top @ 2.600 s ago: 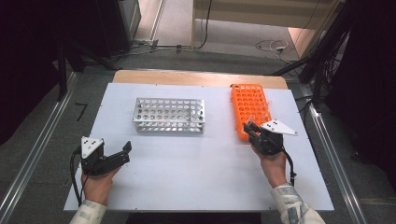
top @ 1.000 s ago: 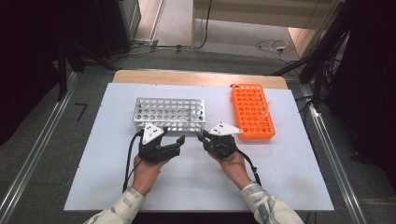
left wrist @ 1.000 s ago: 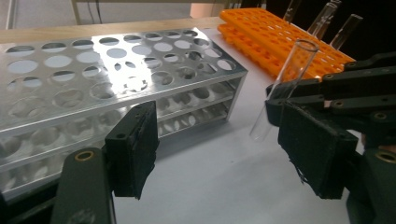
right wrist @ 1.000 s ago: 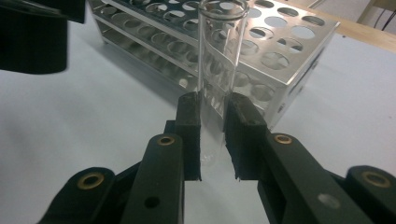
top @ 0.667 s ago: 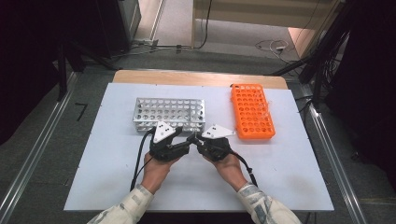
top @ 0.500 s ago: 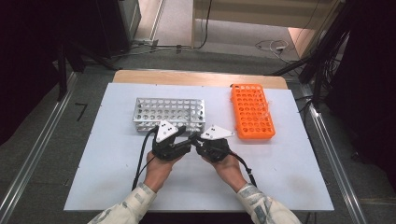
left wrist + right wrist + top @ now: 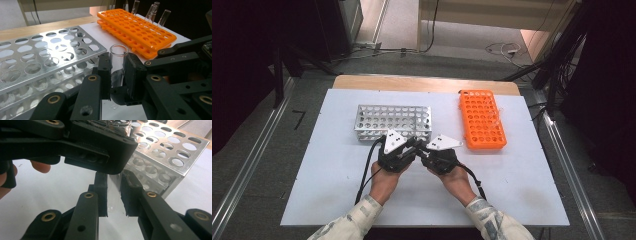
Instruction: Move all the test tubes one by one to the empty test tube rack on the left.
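A clear glass test tube (image 7: 119, 53) stands upright between both grippers, open rim up, just in front of the silver rack (image 7: 393, 121). My left gripper (image 7: 117, 67) has just been closing and is now shut on the tube's upper part. Lower down, my right gripper (image 7: 113, 192) is shut on the same tube (image 7: 113, 185). In the high view the left gripper (image 7: 416, 145) and right gripper (image 7: 424, 150) meet tip to tip at the middle of the table.
The silver rack (image 7: 45, 50) has several empty holes. An orange rack (image 7: 482, 119) lies to the right with three tubes (image 7: 151, 11) standing at its far side. The white table top (image 7: 337, 170) has free room left, right and in front.
Both hands came in from the table's sides to the middle, the right one from the orange rack. The left jaws closed on the tube that the right gripper holds.
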Motion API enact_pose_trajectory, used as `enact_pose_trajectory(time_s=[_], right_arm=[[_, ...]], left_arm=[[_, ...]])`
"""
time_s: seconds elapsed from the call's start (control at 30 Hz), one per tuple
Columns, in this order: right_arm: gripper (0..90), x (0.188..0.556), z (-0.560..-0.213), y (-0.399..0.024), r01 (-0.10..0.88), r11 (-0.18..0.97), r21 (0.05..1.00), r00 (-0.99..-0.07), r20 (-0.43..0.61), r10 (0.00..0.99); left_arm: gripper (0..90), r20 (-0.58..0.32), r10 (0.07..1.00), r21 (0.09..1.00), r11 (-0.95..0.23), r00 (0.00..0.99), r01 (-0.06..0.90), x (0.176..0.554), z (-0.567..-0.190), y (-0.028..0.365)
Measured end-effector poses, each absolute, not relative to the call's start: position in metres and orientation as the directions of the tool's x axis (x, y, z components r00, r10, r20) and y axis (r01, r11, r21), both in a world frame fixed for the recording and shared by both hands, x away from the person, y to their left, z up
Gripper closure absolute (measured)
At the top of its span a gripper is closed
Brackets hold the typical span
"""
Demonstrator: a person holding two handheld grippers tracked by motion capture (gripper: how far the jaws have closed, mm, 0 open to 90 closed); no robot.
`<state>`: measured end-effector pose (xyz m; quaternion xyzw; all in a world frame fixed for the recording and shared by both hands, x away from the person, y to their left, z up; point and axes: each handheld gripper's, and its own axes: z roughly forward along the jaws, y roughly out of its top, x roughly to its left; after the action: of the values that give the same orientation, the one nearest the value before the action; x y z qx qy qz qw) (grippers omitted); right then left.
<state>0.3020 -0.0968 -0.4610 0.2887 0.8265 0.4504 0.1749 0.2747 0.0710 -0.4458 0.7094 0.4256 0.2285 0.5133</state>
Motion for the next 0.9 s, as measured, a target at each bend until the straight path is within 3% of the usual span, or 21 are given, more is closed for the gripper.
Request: enact_pose_trajectory(time_s=[0.1,0.47,0.9], right_arm=[[73.2,0.302,-0.461,-0.097,0.323,0.426,0.845,-0.772,-0.025,0.635],[33.3,0.302,-0.456,-0.104,0.337,0.432,0.837,-0.797,0.009,0.604],[28.2,0.307,-0.450,-0.128,0.355,0.419,0.835,-0.772,0.009,0.635]], left_arm=[[75.5,-0.117,0.838,0.922,-0.108,0.533,0.371,0.275,-0.446,0.071],[75.6,-0.139,0.873,0.930,-0.047,0.467,0.364,0.279,-0.433,0.099],[75.6,-0.154,0.933,0.941,0.037,0.325,0.338,0.287,-0.409,0.161]])
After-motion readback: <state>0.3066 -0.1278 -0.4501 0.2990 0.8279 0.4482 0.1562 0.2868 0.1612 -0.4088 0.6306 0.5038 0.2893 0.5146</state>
